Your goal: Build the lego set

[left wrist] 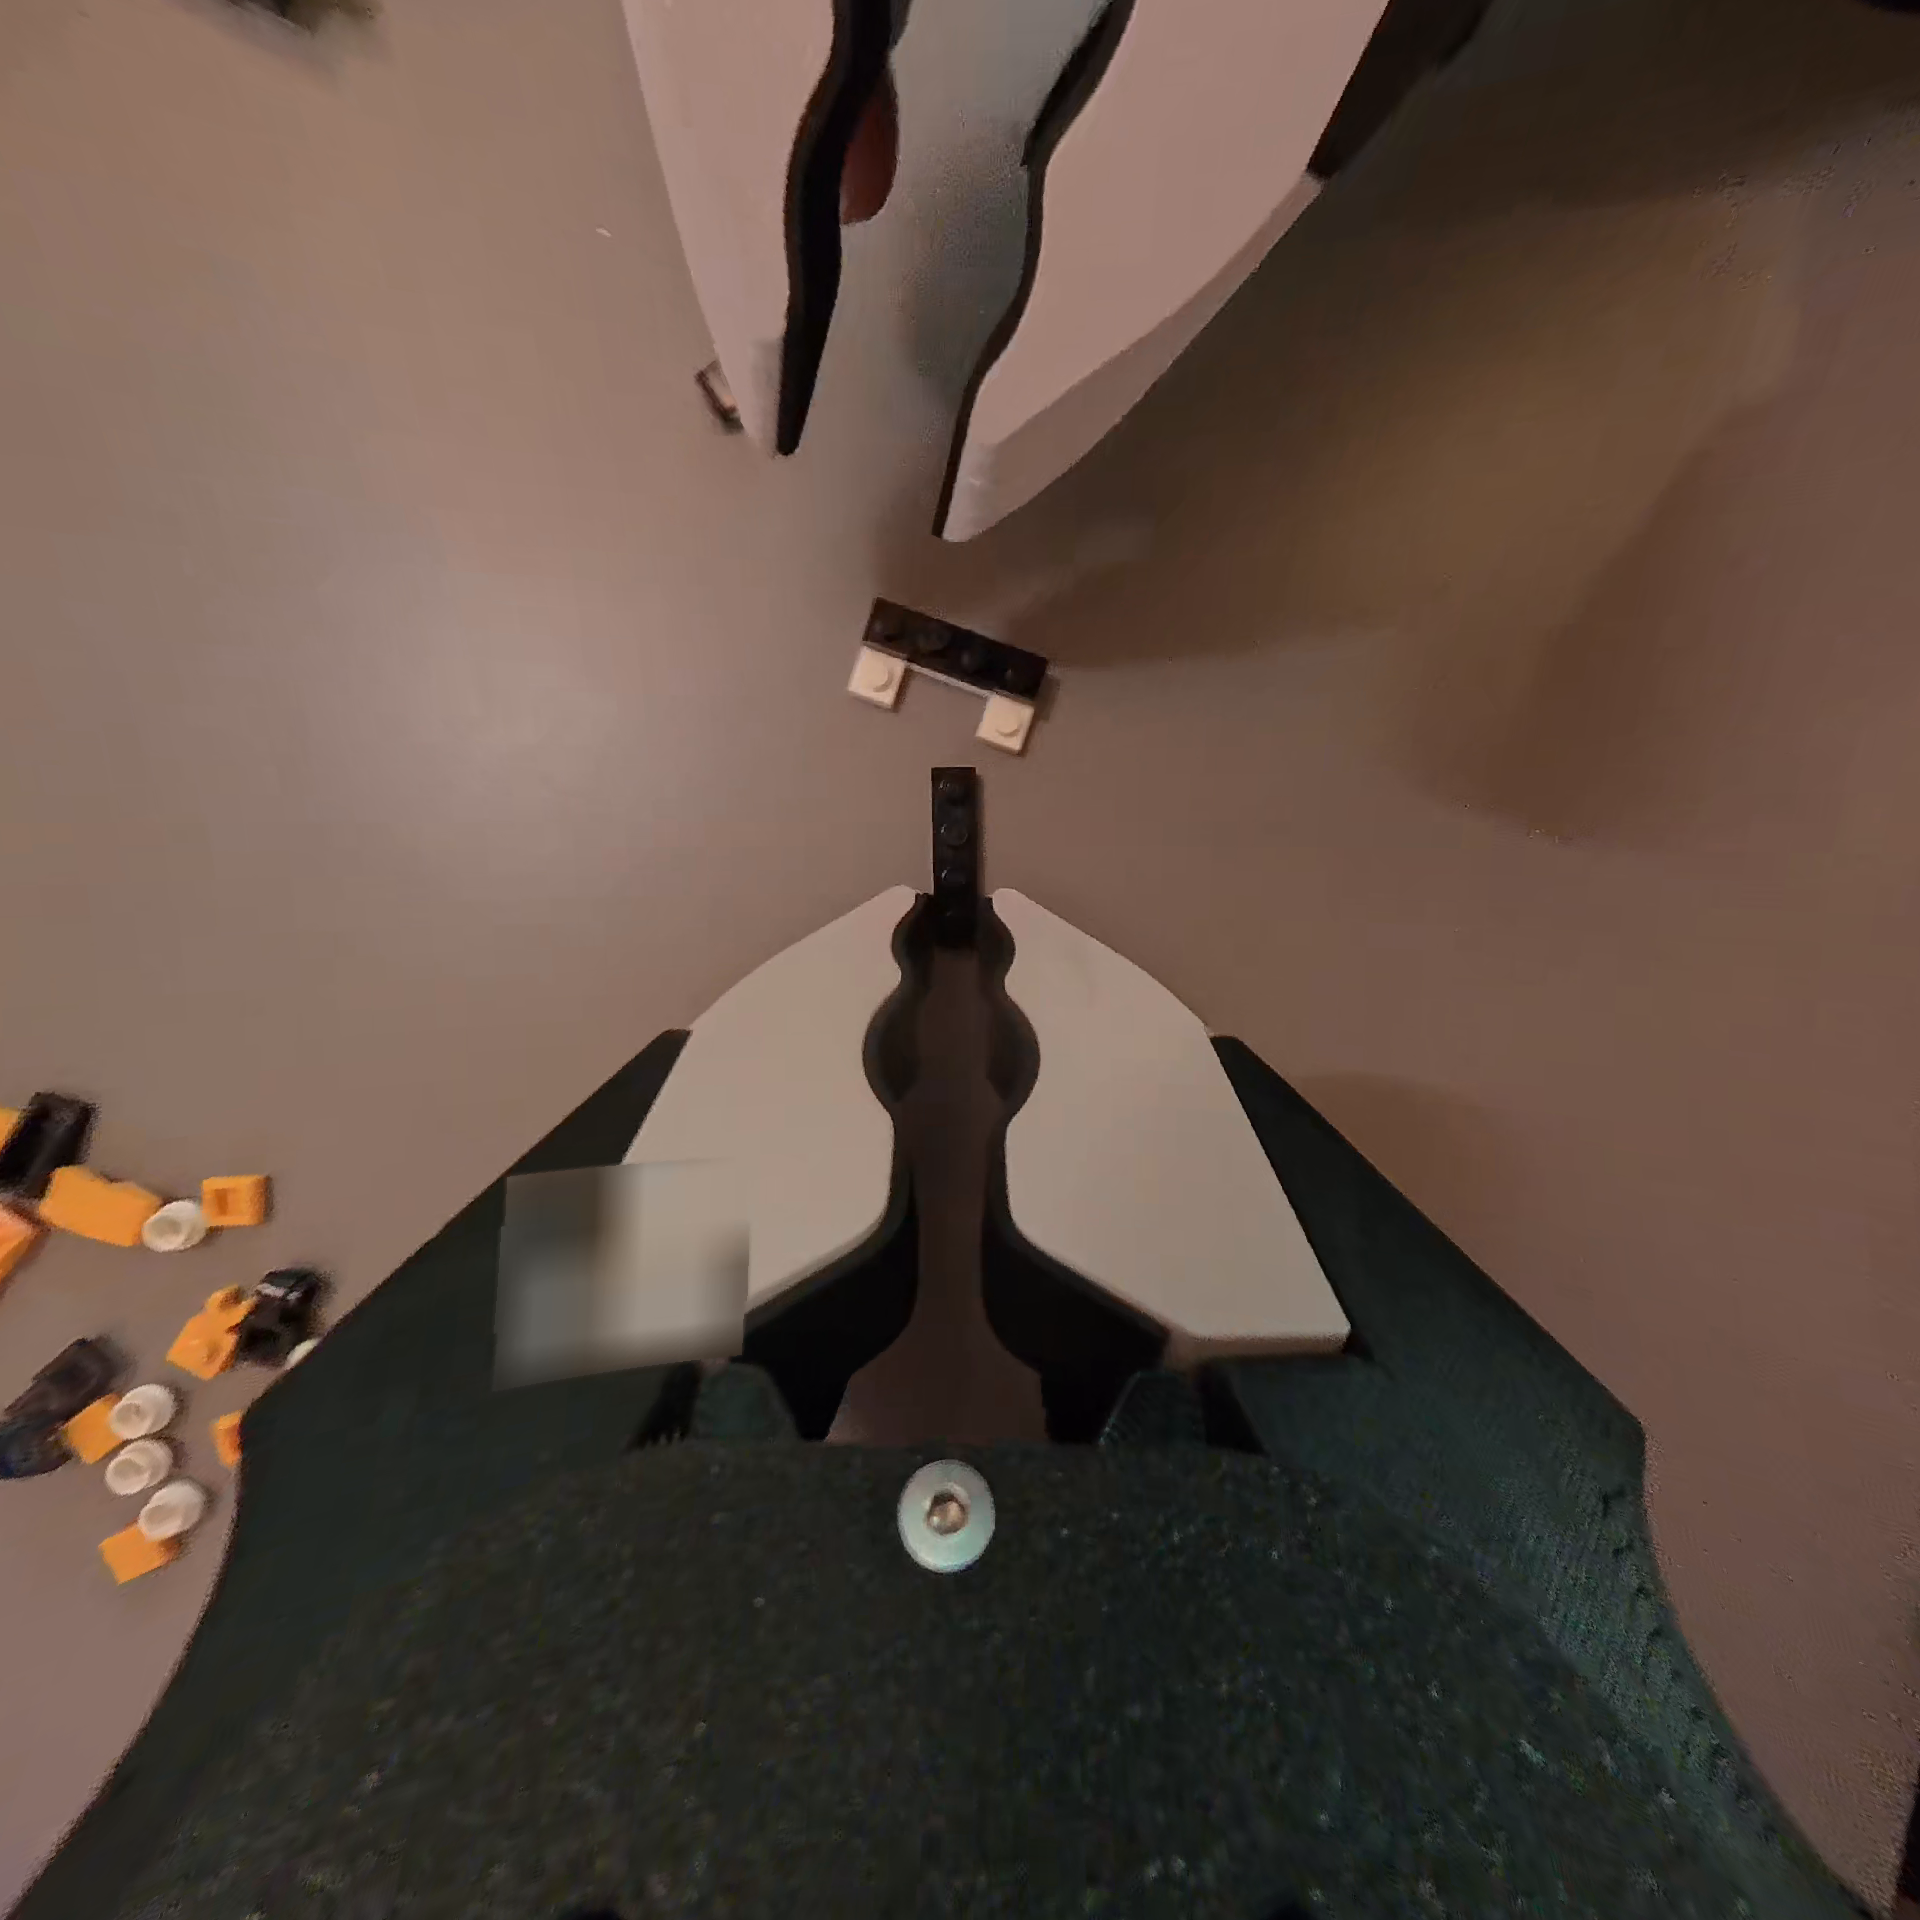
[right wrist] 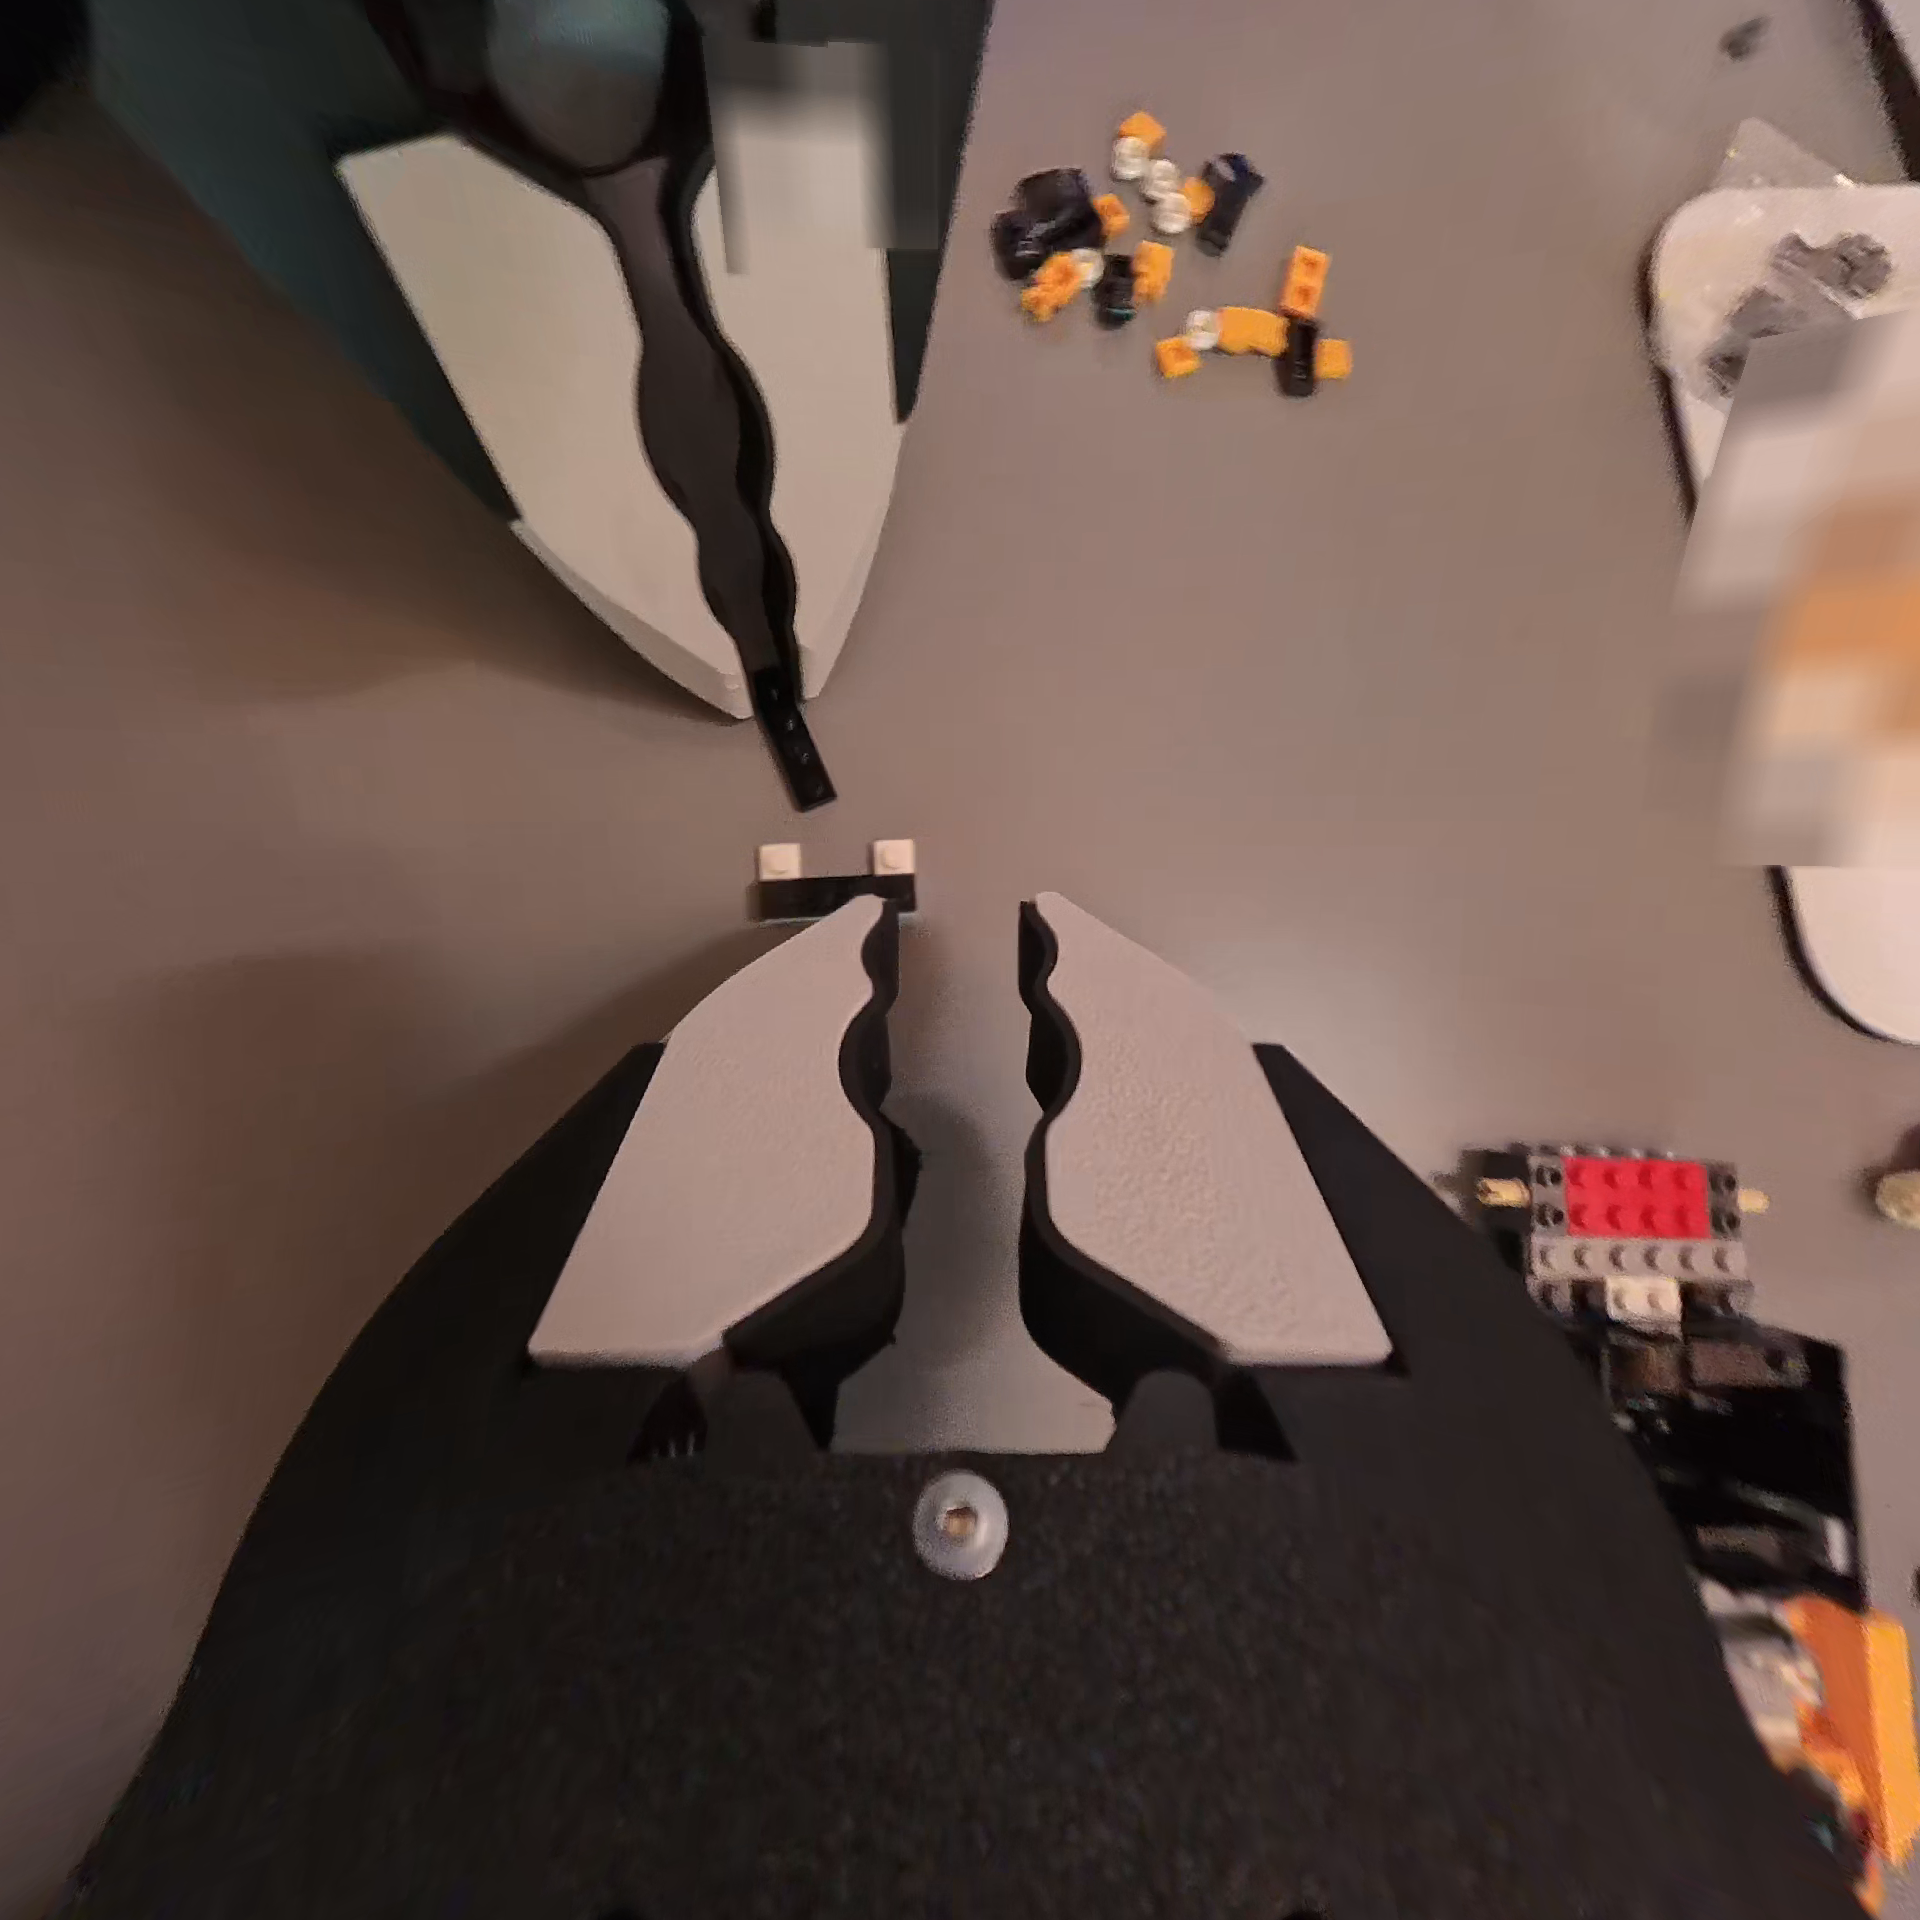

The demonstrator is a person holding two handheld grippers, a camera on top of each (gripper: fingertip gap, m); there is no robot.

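My left gripper (left wrist: pixel 956 899) is shut on a narrow black plate (left wrist: pixel 954 847) that sticks out forward, just short of a small assembly (left wrist: pixel 951 670) of a black plate on two white plates lying on the grey table. My right gripper (right wrist: pixel 954 912) is open and empty; its left fingertip (right wrist: pixel 868 920) overlaps the near edge of the same assembly (right wrist: pixel 836 871). The held black plate (right wrist: pixel 795 758) and the left gripper (right wrist: pixel 774 691) show across from it in the right wrist view. The right gripper (left wrist: pixel 873 488) shows at the top of the left wrist view.
A heap of loose orange, black and white pieces (left wrist: pixel 135 1340) lies at the left, seen also at the far right in the right wrist view (right wrist: pixel 1174 244). A partly built model with a red plate (right wrist: pixel 1636 1195) stands at the right, near clear bags (right wrist: pixel 1766 301). Some 7 cm of space lies between my two pairs of fingers.
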